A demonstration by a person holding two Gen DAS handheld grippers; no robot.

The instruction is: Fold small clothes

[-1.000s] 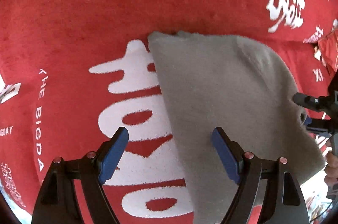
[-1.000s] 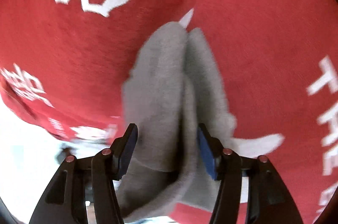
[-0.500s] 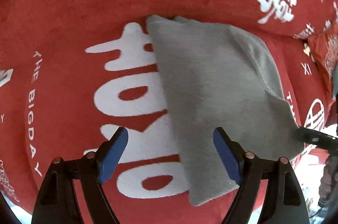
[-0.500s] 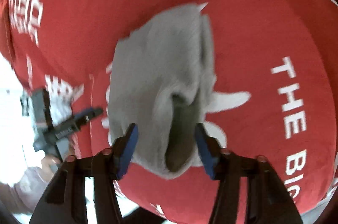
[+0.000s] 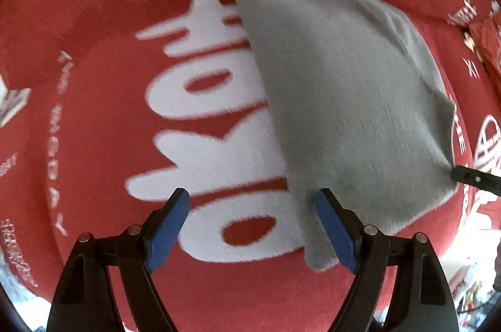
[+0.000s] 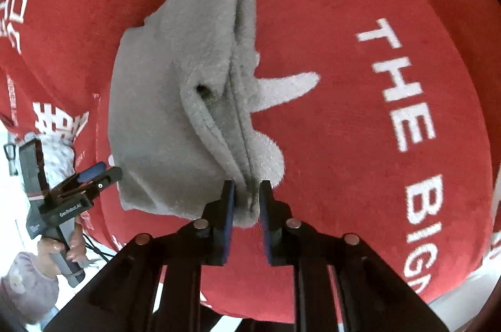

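Red blanket: white "THE BIG…", large Chinese characters. Left tool: "GenRobot.AI".

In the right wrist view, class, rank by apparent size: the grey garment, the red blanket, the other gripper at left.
1. red blanket
2. grey garment
3. left gripper, though its distance from the camera makes true size unsure.

A red blanket with white lettering carries a folded grey fleece garment.
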